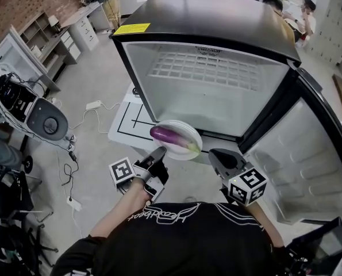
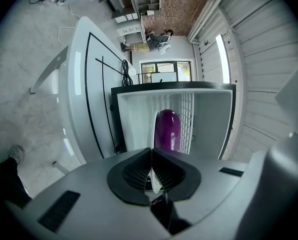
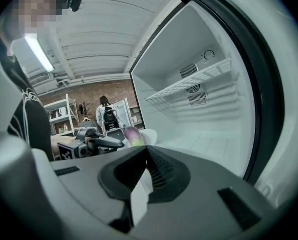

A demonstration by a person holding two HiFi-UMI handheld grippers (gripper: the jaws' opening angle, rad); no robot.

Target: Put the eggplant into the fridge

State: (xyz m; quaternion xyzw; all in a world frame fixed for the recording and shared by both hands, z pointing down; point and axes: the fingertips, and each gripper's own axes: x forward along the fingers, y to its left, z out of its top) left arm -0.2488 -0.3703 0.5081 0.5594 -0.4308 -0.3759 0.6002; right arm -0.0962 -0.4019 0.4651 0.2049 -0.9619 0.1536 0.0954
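Just outside open fridge (image 1: 216, 96): purple eggplant (image 1: 166, 135) on white plate (image 1: 189, 130), carried by L gripper (image 1: 159, 152).
Eggplant lies across the plate, in front of fridge's lower opening, not inside yet. L gripper jaws are clamped on plate's near rim. R gripper (image 1: 219, 156) hovers just right of plate, jaws together w/ nothing held. Fridge door (image 1: 311, 154) stands open at right; wire shelf (image 1: 205, 68) sits higher inside.
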